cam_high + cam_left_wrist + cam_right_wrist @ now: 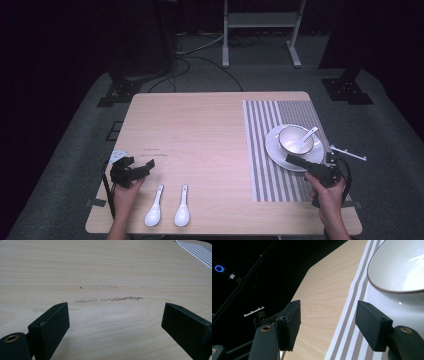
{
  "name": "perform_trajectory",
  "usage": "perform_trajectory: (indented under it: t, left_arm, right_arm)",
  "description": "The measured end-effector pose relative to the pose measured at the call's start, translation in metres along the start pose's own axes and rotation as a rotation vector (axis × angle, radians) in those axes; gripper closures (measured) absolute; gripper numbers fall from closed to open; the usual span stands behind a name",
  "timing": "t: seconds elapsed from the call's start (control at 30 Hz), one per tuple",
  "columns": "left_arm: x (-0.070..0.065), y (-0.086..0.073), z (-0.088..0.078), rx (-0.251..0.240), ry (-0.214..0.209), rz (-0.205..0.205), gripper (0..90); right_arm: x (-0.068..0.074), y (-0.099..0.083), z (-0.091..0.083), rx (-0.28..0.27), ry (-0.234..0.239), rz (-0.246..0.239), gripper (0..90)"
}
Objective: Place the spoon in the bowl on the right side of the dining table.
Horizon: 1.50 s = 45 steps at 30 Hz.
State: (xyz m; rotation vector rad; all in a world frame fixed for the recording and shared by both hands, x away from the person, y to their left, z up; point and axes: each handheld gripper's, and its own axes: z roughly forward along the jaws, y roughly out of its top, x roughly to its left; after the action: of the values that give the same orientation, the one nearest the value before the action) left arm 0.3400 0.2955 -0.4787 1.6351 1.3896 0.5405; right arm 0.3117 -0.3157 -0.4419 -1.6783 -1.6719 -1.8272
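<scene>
Two white spoons (154, 210) (182, 207) lie side by side near the wooden table's (200, 130) front edge. To their left, my left gripper (141, 163) (115, 312) hovers open over bare wood, with nothing between its jaws. On the right, a striped placemat (260, 150) (352, 315) carries a white plate (275, 147) (409, 310) with a brown-rimmed bowl (295, 140) (402, 267) on it. A third white spoon (306, 137) rests in the bowl. My right gripper (292, 159) (328, 312) is open at the plate's near edge, holding nothing.
A small white bracket (350, 152) juts out past the table's right edge, near my right hand. A pale label (117, 156) sits at the left edge. Behind the table, a white frame stand (260, 20), black stand feet (117, 92) and cables rest on the grey floor.
</scene>
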Motion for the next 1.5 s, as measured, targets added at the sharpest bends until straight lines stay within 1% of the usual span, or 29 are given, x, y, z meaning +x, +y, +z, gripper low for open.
perform_trajectory:
  t: [0.07, 0.1, 0.53, 0.7, 0.9, 0.97, 1.17, 1.43, 1.5]
  left_arm:
    - [0.0, 0.0, 0.0, 0.0, 0.0, -0.001, 6.6]
    - [0.0, 0.0, 0.0, 0.0, 0.0, -0.001, 6.6]
    - [0.0, 0.0, 0.0, 0.001, 0.0, -0.001, 6.6]
    - [0.0, 0.0, 0.0, 0.0, 0.0, -0.002, 6.6]
    - [0.0, 0.0, 0.0, 0.0, 0.0, -0.001, 6.6]
    - [0.0, 0.0, 0.0, 0.0, 0.0, -0.002, 6.6]
    - [0.0, 0.0, 0.0, 0.0, 0.0, -0.001, 6.6]
    - [0.0, 0.0, 0.0, -0.001, 0.001, 0.0, 6.6]
    - [0.0, 0.0, 0.0, -0.001, 0.001, 0.0, 6.6]
  right_arm:
    - [0.001, -0.003, 0.001, 0.003, 0.006, 0.005, 36.2]
    - [0.001, -0.005, 0.001, 0.002, 0.005, -0.002, 36.3]
    - [0.003, -0.02, -0.002, 0.007, 0.004, -0.024, 36.3]
    - [0.003, -0.028, -0.003, 0.006, 0.025, -0.023, 36.3]
    - [0.005, -0.036, -0.002, 0.015, 0.032, -0.035, 36.3]
    - [0.004, -0.039, -0.002, 0.017, 0.04, -0.031, 36.3]
    - [0.002, -0.048, -0.003, 0.02, 0.039, -0.031, 36.3]
    - [0.005, -0.057, -0.006, 0.022, 0.02, -0.058, 36.2]
    - [0.005, -0.06, -0.007, 0.022, 0.024, -0.057, 36.1]
